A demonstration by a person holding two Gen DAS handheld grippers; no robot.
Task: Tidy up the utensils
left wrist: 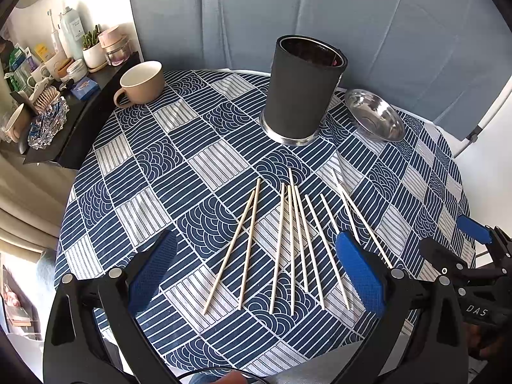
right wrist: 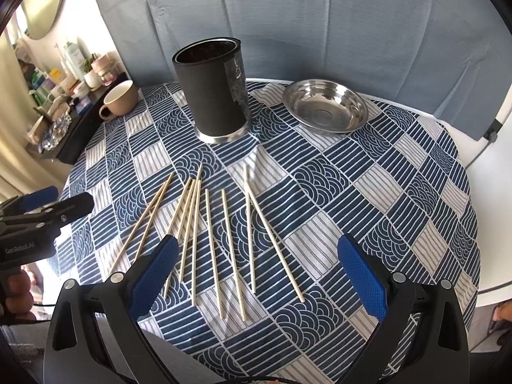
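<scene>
Hand-held gripper (right wrist: 257, 275) spread above chopsticks (right wrist: 228, 249)

A round table wears a tablecloth (right wrist: 352, 192) patterned in navy-blue and white squares, some filled with straight stripes and others with scalloped wave arcs. On it lie pale, natural-wood chopsticks (right wrist: 224, 246), a matte black cylindrical holder with a shiny silver metal base (right wrist: 211, 96), a polished silver steel dish (right wrist: 326, 105) and a beige ceramic mug with a cream-white inside (left wrist: 142, 84). Both grippers have black frames and textured bright-blue finger pads (left wrist: 360, 272), against a backdrop of plain grey-blue cloth (right wrist: 320, 22).
</scene>
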